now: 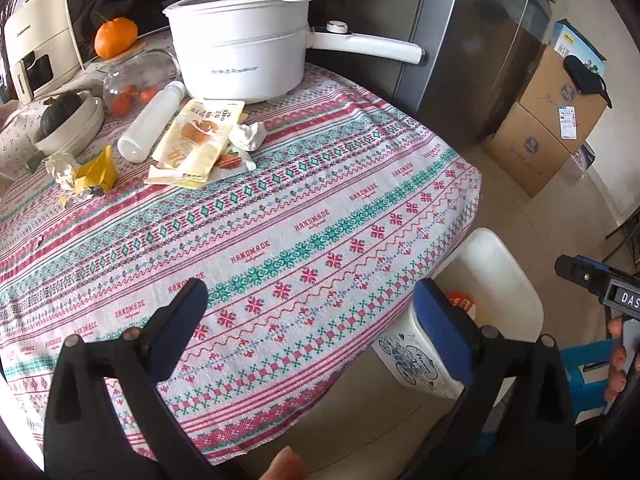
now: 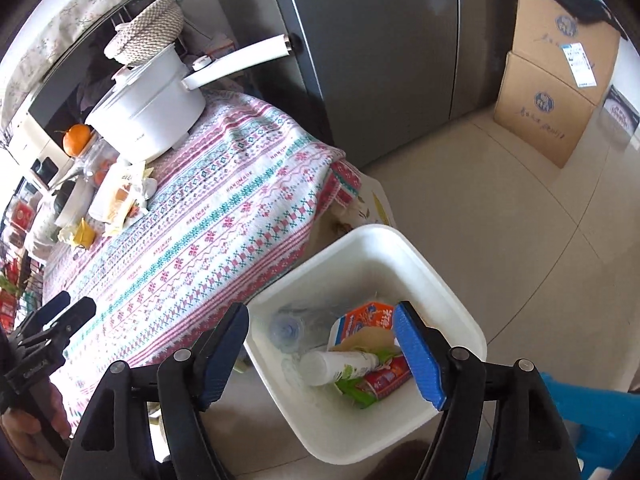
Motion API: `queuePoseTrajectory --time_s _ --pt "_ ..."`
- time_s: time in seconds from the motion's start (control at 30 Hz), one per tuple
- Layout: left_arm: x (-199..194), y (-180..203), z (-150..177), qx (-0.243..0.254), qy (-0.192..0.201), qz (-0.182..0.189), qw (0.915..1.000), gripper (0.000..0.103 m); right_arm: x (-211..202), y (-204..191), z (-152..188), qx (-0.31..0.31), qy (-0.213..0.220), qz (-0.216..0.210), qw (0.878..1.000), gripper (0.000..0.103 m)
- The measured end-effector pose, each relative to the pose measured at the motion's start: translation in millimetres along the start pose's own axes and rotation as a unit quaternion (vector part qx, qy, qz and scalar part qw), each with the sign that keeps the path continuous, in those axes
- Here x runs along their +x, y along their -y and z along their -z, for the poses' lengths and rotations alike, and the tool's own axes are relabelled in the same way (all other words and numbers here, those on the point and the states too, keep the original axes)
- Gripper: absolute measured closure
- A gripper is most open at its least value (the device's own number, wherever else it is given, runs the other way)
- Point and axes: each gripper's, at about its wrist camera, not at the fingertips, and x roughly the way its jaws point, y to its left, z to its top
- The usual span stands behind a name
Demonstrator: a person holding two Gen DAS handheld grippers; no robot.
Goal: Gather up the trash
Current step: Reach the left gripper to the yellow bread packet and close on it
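Trash lies at the far left of the patterned tablecloth (image 1: 320,208): a white bottle (image 1: 150,124), a yellow snack wrapper (image 1: 196,140), a crumpled tissue (image 1: 250,136) and a crumpled yellow wrapper (image 1: 96,172). My left gripper (image 1: 308,296) hangs open and empty over the table's near edge, well short of them. On the floor beside the table stands a white bin (image 2: 440,272). It holds a white bottle (image 2: 340,364), an orange packet (image 2: 360,320), a red packet (image 2: 388,380) and a clear bottle (image 2: 288,328). My right gripper (image 2: 322,316) is open above the bin, gripping nothing.
A white electric pot (image 1: 240,40) with a long handle, an orange (image 1: 116,36), a glass jar (image 1: 132,84) and a bowl (image 1: 68,124) crowd the table's far side. A grey fridge (image 1: 460,40) and cardboard boxes (image 1: 552,120) stand behind. A blue stool (image 2: 580,420) is by the bin.
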Motion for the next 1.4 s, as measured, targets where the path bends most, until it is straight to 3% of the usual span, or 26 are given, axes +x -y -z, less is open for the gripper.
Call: queuePoseTrajectory --time_s 0.5,0.8,0.97,1.23,1.4 --pt "-7 -40 -17 -0.054 0.014 -0.022 0.9982 0.001 -7 -33 -11 -0.042 0.043 0.000 0.998 0.019" --pt "5 -106 -40 -0.097 0.004 -0.058 0.9936 0.001 2 -65 -25 -0.058 0.066 -0.005 0.996 0.018" --pt "29 -145 -55 -0.089 0.002 -0.088 0.9921 0.001 21 -94 -31 -0.077 0.058 -0.009 0.995 0.017" --pt "82 -173 -73 -0.114 -0.020 -0.008 0.9933 0.026 53 -120 -42 -0.089 0.049 -0.003 0.995 0.017" --pt "109 -180 -83 -0.141 -0.007 0.011 0.9900 0.036 65 -125 -50 -0.082 0.047 -0.005 0.995 0.017"
